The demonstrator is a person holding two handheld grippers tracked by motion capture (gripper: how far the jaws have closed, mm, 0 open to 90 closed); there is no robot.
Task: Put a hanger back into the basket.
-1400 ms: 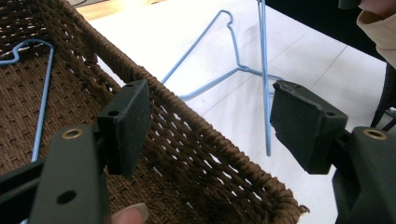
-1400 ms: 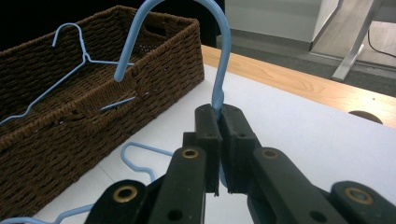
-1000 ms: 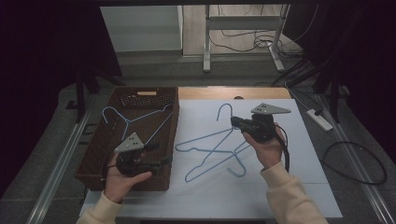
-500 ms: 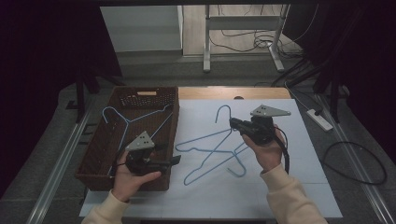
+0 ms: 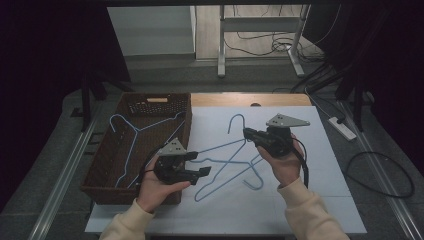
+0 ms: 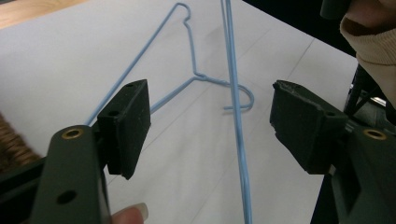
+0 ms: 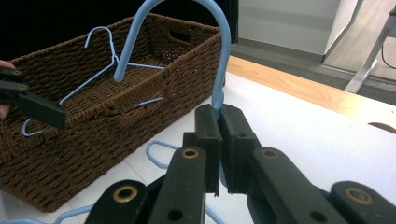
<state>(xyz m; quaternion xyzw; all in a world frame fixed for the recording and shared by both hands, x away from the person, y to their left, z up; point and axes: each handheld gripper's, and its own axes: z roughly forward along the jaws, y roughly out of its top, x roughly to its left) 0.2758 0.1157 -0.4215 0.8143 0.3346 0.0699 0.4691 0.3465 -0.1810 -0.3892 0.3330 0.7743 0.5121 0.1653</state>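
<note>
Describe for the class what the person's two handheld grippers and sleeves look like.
Both the left gripper and right gripper are dark, nearly black, each with two blocky jaws showing brass-coloured rivets, a grey three-cornered plate on top and a black trailing cable. The person wears cream long sleeves.

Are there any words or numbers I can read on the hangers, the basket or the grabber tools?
None: no words, numbers or signs can be read on the blue hangers, the basket, the left gripper or the right gripper.
</note>
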